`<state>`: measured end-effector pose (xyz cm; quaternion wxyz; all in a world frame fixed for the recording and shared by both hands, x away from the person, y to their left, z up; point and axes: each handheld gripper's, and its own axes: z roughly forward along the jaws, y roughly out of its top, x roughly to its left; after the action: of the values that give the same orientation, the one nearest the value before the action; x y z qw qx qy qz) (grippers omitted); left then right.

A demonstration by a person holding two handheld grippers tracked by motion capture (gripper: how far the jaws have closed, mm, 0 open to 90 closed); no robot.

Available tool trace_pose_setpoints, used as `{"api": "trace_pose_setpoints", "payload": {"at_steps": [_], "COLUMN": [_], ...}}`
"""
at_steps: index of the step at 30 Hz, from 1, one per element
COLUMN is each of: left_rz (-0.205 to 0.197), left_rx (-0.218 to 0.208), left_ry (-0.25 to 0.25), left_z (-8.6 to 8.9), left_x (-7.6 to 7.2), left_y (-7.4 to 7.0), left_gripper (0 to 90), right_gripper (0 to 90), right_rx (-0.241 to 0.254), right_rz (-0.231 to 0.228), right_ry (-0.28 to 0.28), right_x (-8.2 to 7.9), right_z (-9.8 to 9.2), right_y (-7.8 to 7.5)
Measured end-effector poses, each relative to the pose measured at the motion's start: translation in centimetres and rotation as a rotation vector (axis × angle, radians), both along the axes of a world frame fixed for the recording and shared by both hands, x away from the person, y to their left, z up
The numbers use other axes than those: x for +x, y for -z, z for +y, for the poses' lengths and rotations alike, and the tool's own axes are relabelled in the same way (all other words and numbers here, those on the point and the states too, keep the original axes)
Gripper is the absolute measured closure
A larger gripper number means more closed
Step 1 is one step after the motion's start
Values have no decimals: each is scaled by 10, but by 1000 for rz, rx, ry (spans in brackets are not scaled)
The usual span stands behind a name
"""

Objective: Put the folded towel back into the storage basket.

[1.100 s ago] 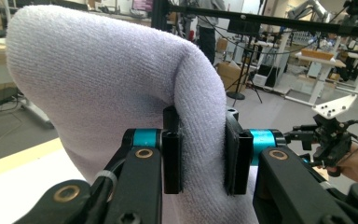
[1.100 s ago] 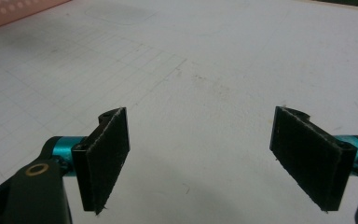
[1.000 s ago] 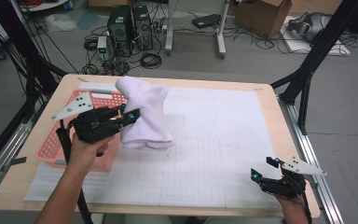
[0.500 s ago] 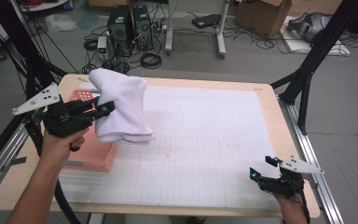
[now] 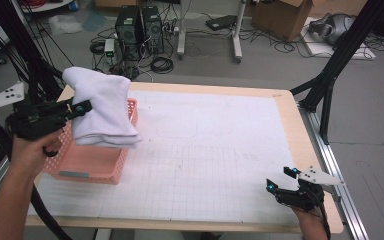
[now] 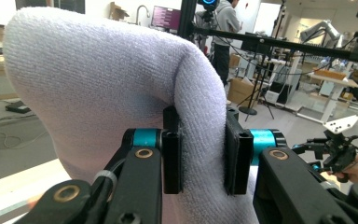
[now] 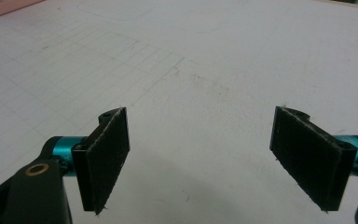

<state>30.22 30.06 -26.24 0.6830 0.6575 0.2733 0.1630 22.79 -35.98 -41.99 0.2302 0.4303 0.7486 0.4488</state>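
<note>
left gripper point(image 5: 82, 108): fingers clamped on folded white towel point(image 5: 102, 107), held above pink basket point(image 5: 87, 162)
right gripper point(image 5: 280, 180): fingers spread wide, nothing between them, low over tabletop point(image 5: 220, 150)

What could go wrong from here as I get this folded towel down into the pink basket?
The white towel hangs over the pink basket with its right edge past the basket's rim, so it may drape over the wall instead of dropping in. The left gripper pinches only one fold, so the bundle could unfold on release. The basket sits near the table corner; a push might slide it off.
</note>
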Motion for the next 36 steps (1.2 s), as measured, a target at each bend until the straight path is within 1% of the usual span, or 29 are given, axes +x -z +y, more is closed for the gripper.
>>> {"api": "trace_pose_setpoints", "payload": {"at_steps": [2, 5, 7, 8, 11, 16, 17, 18, 19, 22, 25, 26, 28, 31, 34, 36], "left_rz": [8, 14, 19, 24, 33, 50, 54, 54, 61, 69, 87, 98, 112, 131, 140, 144], "left_rx": [3, 16, 15, 9, 10, 12, 8, 8, 13, 28, 37, 38, 40, 34, 33, 40], "left_ry": [2, 14, 26, 24, 34, 47, 50, 50, 59, 79, 100, 108, 106, 86, 77, 78], "left_z": [8, 19, 27, 30, 41, 56, 58, 58, 60, 61, 61, 61, 62, 67, 70, 70], "left_x": [1, 2, 5, 6, 11, 22, 25, 25, 29, 33, 37, 38, 40, 43, 44, 44], "left_y": [2, 6, 10, 12, 16, 30, 33, 33, 41, 54, 66, 71, 77, 83, 84, 85], "left_gripper": [728, 729, 728, 728, 728, 727, 727, 727, 727, 726, 722, 720, 717, 716, 716, 716], "right_gripper": [187, 187, 187, 187, 187, 187, 187, 187, 187, 187, 187, 187, 187, 187, 187, 187], "right_rx": [2, -14, -22, -26, -31, -66, -66, -66, -72, -79, -85, -85, -86, -94, -94, -92], "right_rz": [5, 4, 7, 7, 8, 15, 14, 14, 13, 14, 13, 14, 13, 10, 13, 11], "right_ry": [6, 1, 3, 2, 4, 12, 14, 14, 19, 26, 27, 28, 29, 28, 31, 34], "right_x": [0, 2, 2, 2, 1, 0, -1, -1, -3, -4, -5, -5, -5, -6, -7, -7], "right_z": [1, 3, 4, 5, 8, 13, 14, 14, 16, 17, 17, 17, 17, 17, 16, 15], "right_y": [0, 0, 0, -1, -2, -3, -3, -3, -4, -5, -5, -5, -5, -6, -5, -5]}}
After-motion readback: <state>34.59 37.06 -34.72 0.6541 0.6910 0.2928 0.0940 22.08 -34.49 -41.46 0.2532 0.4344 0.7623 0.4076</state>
